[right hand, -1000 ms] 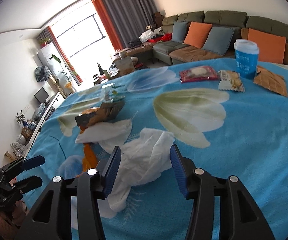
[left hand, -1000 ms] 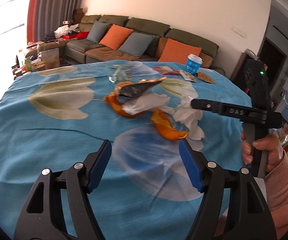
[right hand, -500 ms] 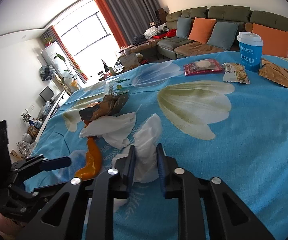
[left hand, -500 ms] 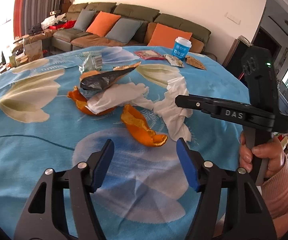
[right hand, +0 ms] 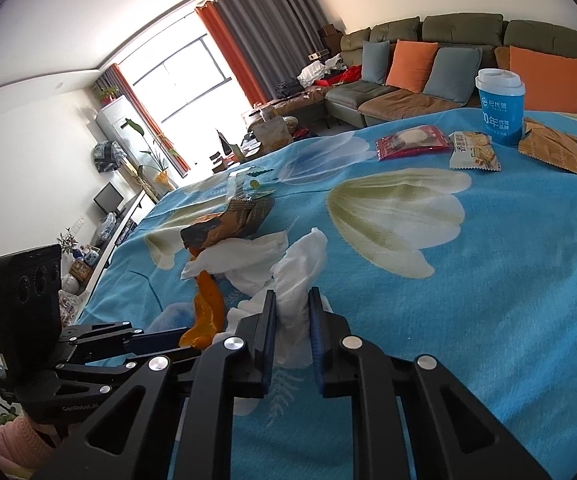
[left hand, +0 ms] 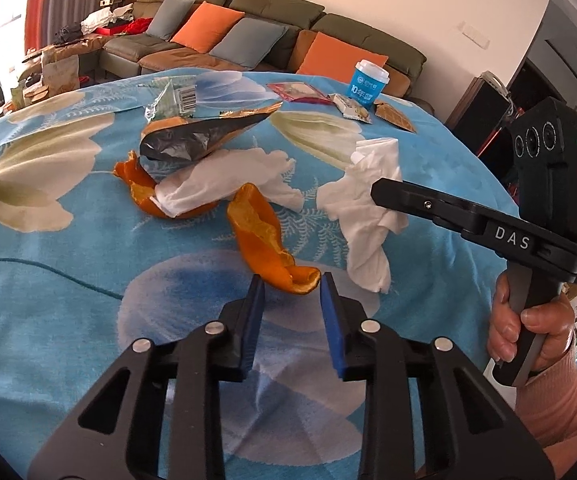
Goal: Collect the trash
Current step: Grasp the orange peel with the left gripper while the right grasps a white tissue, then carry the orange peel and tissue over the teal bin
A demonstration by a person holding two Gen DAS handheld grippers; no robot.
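We hold a black two-finger left gripper with blue pads (left hand: 291, 285), angled downward; its jaws have just been closing and now stand narrow, the tips on either side of the near end of a curled orange peel (left hand: 272, 248), though we cannot tell whether the pads press it. Our black right gripper with blue pads (right hand: 293, 312) also points downward, its jaws pinched together on a crumpled white tissue (right hand: 298, 276), which bulges up between the pads. In the left wrist view our right hand (left hand: 528, 332), in a pink knitted sleeve (left hand: 560, 404), wraps around that gripper's handle.
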